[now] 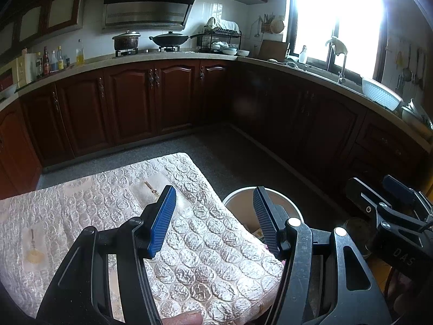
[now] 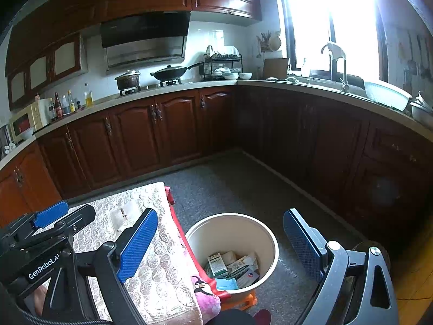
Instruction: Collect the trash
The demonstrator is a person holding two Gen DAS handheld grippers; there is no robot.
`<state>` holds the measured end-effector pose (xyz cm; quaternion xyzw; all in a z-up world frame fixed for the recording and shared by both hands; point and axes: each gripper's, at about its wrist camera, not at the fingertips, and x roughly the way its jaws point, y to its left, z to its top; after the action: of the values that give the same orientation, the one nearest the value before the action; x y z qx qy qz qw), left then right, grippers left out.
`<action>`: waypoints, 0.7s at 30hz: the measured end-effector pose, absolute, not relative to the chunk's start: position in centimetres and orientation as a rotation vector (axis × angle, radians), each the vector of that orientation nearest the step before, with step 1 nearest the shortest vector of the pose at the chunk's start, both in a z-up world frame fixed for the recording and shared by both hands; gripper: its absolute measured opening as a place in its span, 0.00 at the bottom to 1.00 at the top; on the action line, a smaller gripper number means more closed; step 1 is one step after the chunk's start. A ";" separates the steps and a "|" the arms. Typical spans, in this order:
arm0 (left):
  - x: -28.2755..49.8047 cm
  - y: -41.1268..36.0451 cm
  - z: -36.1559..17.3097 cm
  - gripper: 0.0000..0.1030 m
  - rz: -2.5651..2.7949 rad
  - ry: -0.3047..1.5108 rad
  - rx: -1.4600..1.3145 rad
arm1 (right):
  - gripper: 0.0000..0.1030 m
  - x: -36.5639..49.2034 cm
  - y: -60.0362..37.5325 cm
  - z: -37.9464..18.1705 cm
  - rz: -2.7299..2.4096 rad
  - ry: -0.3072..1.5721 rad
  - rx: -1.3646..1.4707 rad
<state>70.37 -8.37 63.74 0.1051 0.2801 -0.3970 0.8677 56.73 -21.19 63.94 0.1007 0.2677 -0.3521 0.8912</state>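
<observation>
A cream round bin (image 2: 270, 243) stands on the floor beside the table and holds several cartons and packets, among them a green-and-white carton (image 2: 216, 264) and a blue mask (image 2: 226, 283). My right gripper (image 2: 219, 243) hovers above the bin, open wide, with nothing between its blue pads. My left gripper (image 1: 213, 216) is open over the table's right edge and is also empty. The bin's rim (image 1: 243, 193) shows behind its right finger. Each gripper appears in the other's view: the left gripper (image 2: 65, 216) and the right gripper (image 1: 379, 189).
The table carries a bubble-patterned plastic cover (image 1: 81, 216), and a pink cloth (image 2: 205, 289) hangs off its edge by the bin. An orange stool (image 2: 243, 302) sits under the bin. Dark wood cabinets (image 2: 135, 135) ring the grey floor (image 2: 230, 184). Stove, wok and sink line the counter.
</observation>
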 end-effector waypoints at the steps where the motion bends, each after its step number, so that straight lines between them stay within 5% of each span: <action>1: 70.4 -8.4 63.7 0.56 -0.832 0.587 0.222 | 0.90 56.7 -21.2 63.9 -0.731 0.556 0.209; 21: 70.4 -8.5 63.7 0.56 -0.823 0.592 0.220 | 0.90 56.8 -21.1 63.7 -0.729 0.565 0.217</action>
<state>70.35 -8.46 63.75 0.1051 0.2828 -0.3934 0.8685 56.81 -21.10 63.70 0.1044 0.2720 -0.3512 0.8898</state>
